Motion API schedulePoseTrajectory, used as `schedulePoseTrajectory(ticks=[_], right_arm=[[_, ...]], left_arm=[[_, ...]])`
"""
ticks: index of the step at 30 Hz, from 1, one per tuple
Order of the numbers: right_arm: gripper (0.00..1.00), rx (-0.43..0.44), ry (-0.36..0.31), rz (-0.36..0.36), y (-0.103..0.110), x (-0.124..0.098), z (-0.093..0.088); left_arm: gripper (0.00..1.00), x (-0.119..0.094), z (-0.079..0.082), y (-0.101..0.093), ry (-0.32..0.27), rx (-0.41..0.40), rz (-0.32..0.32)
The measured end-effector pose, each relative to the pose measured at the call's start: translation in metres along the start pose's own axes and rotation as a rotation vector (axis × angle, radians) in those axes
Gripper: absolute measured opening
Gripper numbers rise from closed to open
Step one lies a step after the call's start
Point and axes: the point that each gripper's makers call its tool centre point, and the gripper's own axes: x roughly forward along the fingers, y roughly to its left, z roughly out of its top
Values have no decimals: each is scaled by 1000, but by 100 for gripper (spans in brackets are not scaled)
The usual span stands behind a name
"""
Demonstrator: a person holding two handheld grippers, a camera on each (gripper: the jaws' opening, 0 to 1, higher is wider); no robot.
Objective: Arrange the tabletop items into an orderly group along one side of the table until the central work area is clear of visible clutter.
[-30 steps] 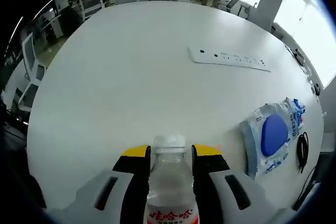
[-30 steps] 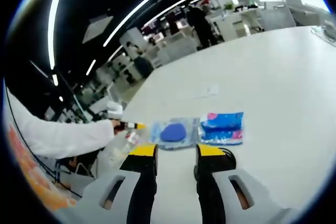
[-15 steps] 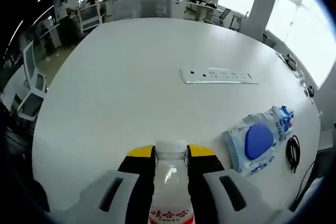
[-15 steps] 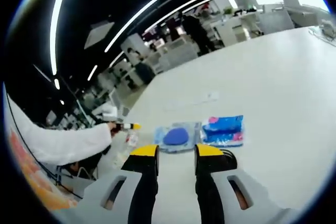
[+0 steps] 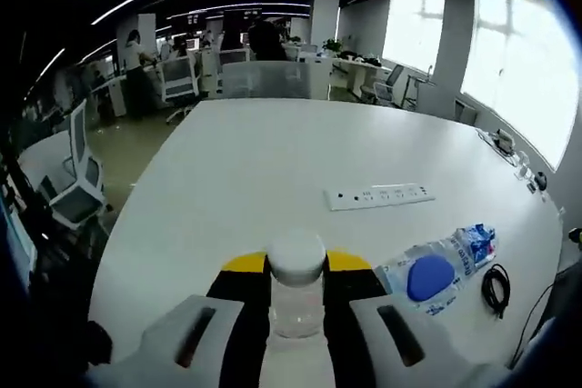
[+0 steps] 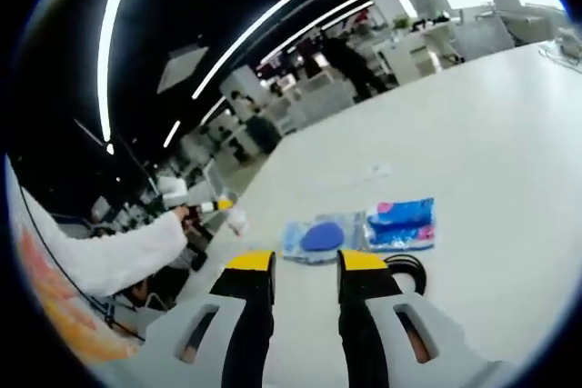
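A clear water bottle (image 5: pixel 296 293) with a white cap sits upright between the yellow-tipped jaws of my left gripper (image 5: pixel 296 265), which is shut on it above the white table (image 5: pixel 245 170). In the right gripper view the same bottle (image 6: pixel 238 220) hangs in the left gripper (image 6: pixel 207 207) at the end of a white sleeve (image 6: pixel 100 256), off the table's left end. A clear pack with a blue disc (image 5: pixel 427 275) (image 6: pixel 320 237) lies beside a blue printed packet (image 5: pixel 474 242) (image 6: pixel 402 223). My right gripper (image 6: pixel 305 265) stands open over the table just short of them, nothing between its jaws.
A white power strip (image 5: pixel 380 195) (image 6: pixel 377 172) lies flat mid-table. A coiled black cable (image 5: pixel 496 288) (image 6: pixel 406 270) rests by the packets near the edge. Office chairs (image 5: pixel 77 197) and desks surround the table, with people standing far behind.
The left gripper has lifted and tipped back with the bottle, so its view now looks more across the room. The right gripper has barely moved; the packets lie as before.
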Motion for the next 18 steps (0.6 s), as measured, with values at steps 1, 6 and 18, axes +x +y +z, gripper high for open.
schedulePoseTrajectory(ticks=[1,6,18], right_arm=[[25,-7,2,0,0,-1,0],[24,-8,-20,-5,-1,-7,3],[24,-12,-24,-8,-4,-10,0]], left_arm=[[18,-3,8,0,-29,-7,8],[18,-11,40,-5,-108,-39,11],[18,-23,44,-25,-117,-31,15]])
